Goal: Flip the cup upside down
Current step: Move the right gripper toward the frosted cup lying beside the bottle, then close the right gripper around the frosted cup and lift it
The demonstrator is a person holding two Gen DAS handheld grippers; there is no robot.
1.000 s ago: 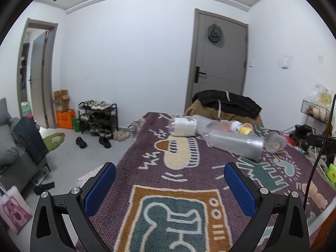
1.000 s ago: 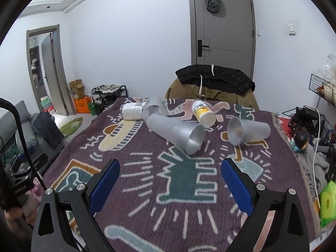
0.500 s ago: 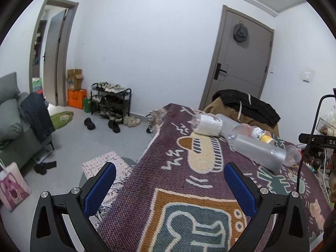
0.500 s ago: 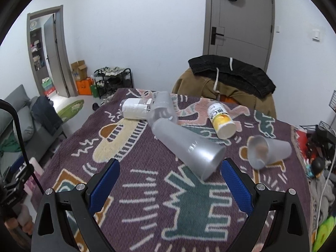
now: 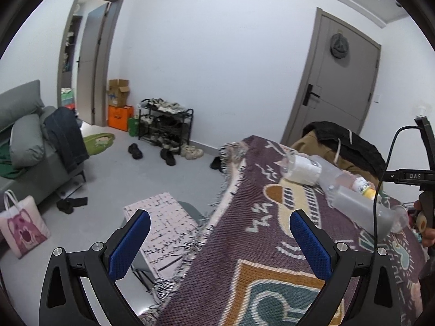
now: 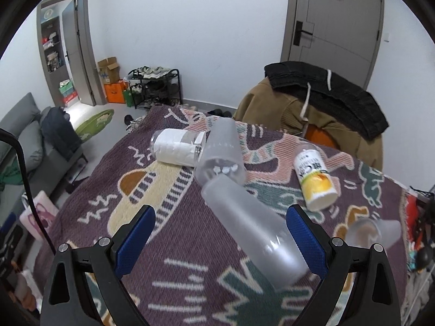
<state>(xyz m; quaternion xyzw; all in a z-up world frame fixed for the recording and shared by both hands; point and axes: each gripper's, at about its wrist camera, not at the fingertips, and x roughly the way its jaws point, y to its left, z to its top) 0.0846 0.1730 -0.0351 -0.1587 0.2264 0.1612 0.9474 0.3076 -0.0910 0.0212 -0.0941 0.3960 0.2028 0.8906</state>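
A tall frosted cup [image 6: 252, 228] lies on its side on the patterned cloth [image 6: 163, 244], its open mouth toward me. My right gripper [image 6: 221, 232] is open, its blue pads either side of the cup and a little above it. A second frosted cup [image 6: 221, 152] lies just behind it, and a small clear cup [image 6: 375, 232] lies at the right. My left gripper [image 5: 218, 240] is open and empty at the table's left edge, far from the frosted cup [image 5: 359, 209].
A white-wrapped clear cup [image 6: 178, 149] and a yellow-labelled bottle [image 6: 315, 179] lie on the cloth. A chair with a brown and black coat [image 6: 320, 103] stands behind the table. A stool [image 5: 163, 225] stands by the table's left edge.
My right gripper has moved forward and down over the tall frosted cup. My left gripper has swung left, now partly over the floor beside the table.
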